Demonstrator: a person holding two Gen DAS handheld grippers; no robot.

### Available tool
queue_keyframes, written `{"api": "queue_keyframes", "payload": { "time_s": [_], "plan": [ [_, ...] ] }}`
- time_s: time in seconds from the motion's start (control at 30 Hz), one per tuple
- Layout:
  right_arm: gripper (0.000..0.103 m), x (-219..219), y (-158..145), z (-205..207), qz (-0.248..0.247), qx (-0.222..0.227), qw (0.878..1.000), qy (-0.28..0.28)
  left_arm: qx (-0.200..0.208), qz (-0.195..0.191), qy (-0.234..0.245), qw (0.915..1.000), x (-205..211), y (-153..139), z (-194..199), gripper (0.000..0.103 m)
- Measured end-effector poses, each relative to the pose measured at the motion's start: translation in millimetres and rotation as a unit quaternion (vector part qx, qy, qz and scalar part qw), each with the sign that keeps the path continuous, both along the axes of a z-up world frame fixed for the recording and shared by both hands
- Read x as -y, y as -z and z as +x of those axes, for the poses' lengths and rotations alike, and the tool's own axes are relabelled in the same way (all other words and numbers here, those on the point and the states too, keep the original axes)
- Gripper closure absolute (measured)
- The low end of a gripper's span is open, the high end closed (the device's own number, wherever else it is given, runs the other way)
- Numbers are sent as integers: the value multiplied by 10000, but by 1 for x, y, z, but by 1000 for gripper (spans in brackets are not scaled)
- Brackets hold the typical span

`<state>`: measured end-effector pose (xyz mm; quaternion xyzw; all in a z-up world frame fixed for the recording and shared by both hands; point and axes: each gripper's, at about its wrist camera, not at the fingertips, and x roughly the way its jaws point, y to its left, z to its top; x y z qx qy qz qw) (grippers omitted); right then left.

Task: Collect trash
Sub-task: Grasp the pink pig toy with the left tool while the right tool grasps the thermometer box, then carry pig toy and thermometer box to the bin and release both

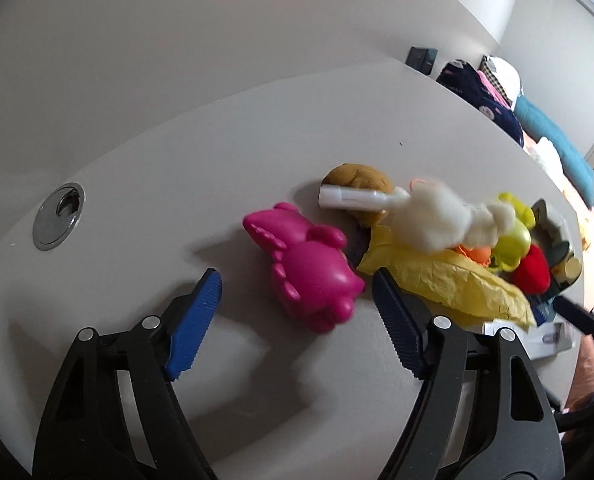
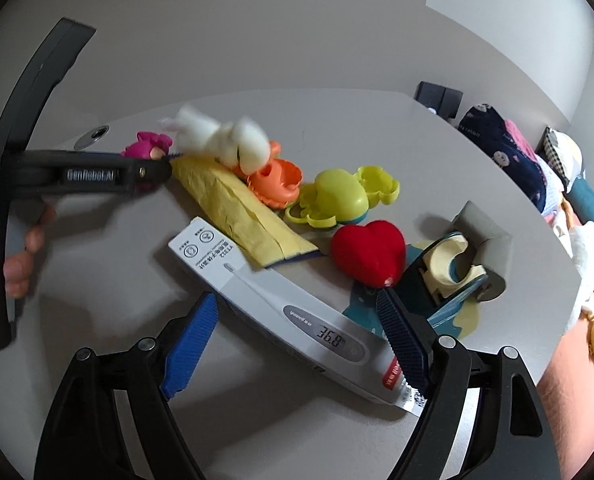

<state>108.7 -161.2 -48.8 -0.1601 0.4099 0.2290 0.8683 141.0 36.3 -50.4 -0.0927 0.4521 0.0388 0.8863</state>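
— Thermometer box: where?
— Between the right gripper's wide-open jaws, untouched. Red heart at one o'clock.
— Left gripper?
— Open around the pink crab mould; yellow paper at three o'clock.

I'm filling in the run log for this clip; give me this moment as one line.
left gripper: jaws open, astride pink toy | right gripper: jaws open, over thermometer box | nothing held | table

Blurred white fluffy toy; thermometer box partly hidden behind right gripper; yellow paper bag overlapped boxes beneath.
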Motion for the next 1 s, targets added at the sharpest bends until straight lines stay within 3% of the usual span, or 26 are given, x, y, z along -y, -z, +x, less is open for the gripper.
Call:
{"api": "queue_keyframes", "payload": {
  "time_s": [0.1, 0.17, 0.33, 0.43, 1.0],
  "plan": [
    [24, -2, 4, 1, -8, -29, 10000, -22, 13, -86, -57, 9999, -6, -1, 4, 28],
    [37, -5, 7, 0, -4, -111, 9999, -114, 30, -103, -68, 9999, -9, 0, 5, 29],
    [57, -6, 7, -4, 218, -264, 9993, -156, 53, 17, -9, 10000, -9, 2, 3, 57],
    [73, -10, 7, -7, 333, -348, 9987, -175, 87, 32, -59, 9999, -11, 2, 0, 57],
    [74, 2, -19, -50, 892, -331, 9953, 181, 508, 233, -48, 9984, -5, -32, -45, 60]
  ]
}}
